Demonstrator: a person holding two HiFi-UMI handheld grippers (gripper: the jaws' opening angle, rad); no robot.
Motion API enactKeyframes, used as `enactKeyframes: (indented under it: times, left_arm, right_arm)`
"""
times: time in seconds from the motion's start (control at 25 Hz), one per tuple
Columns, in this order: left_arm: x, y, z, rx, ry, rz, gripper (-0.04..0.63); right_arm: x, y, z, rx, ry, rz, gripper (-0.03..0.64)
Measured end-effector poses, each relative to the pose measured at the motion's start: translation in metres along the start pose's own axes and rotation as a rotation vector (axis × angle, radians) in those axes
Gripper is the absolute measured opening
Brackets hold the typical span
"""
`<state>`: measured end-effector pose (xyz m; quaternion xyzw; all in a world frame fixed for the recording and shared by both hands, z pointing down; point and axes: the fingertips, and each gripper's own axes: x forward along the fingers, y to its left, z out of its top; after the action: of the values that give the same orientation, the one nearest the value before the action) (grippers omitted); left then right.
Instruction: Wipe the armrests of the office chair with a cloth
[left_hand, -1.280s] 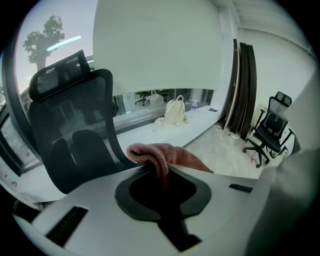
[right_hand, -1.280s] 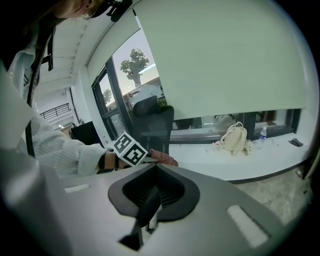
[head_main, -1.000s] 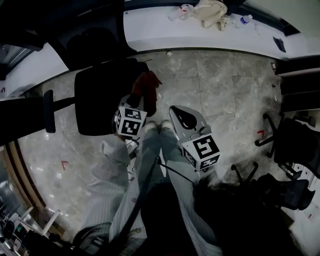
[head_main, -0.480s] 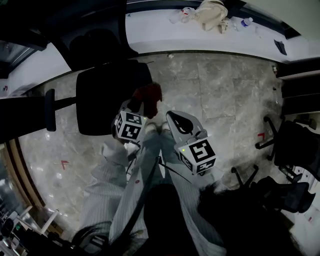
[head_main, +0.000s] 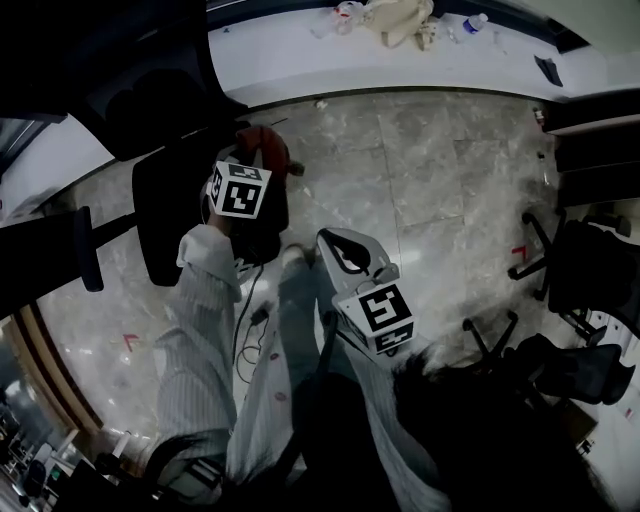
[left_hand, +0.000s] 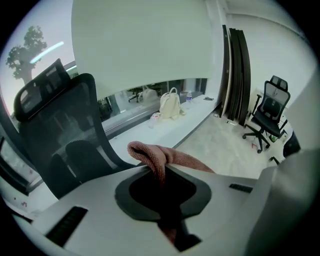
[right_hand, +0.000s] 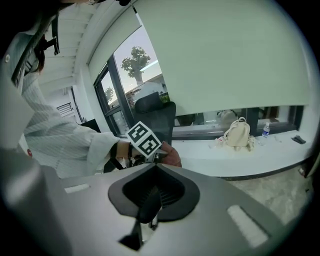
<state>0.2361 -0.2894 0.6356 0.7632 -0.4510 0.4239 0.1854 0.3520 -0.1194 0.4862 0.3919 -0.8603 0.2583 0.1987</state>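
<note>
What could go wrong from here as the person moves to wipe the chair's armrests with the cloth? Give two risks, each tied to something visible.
1. The cloth is bunched over the left gripper, whose jaws pinch only a fold; rubbing could drag it free.
2. The right gripper hangs shut and empty, away from the office chair, so nothing steadies the chair; pressing may swing it.
</note>
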Motion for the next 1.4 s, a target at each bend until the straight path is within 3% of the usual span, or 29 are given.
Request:
enactKeyframes:
  times: [0.12,0.28,0.72,0.88,1.12,1.4]
  left_arm:
    - [0.010,0.016,0.010,-0.051,0.012,0.028,0.032]
    - [0.001,0.006,0.007,-0.090,-0.007,0.039,0.032]
    - [-0.098,-0.076,-0.072,-0.139,-0.033,-0.073,0.032]
    - [-0.118,-0.089,-0.095,-0.148,-0.022,-0.081,0.032]
    - [-0.098,-0.053,-0.087,-0.214,0.005,-0.046,0.032]
    - [-0.040,0.015,-0.050,-0.211,0.005,0.032,0.032]
  right_arm:
    - [-0.002,-0.004,0.001,0.000,-0.009,0.003,0.002]
    - [-0.009,-0.011,0.001,0.005,-0.009,-0.004,0.002]
    - [-0.014,0.006,0.023,-0.034,-0.053,0.031,0.002]
    - [-0.011,0.019,0.023,-0.045,-0.049,0.055,0.002]
    - [0.001,0.030,0.013,-0.043,-0.009,0.081,0.002]
    - [0.009,0.010,0.005,-0.018,0.026,0.046,0.002]
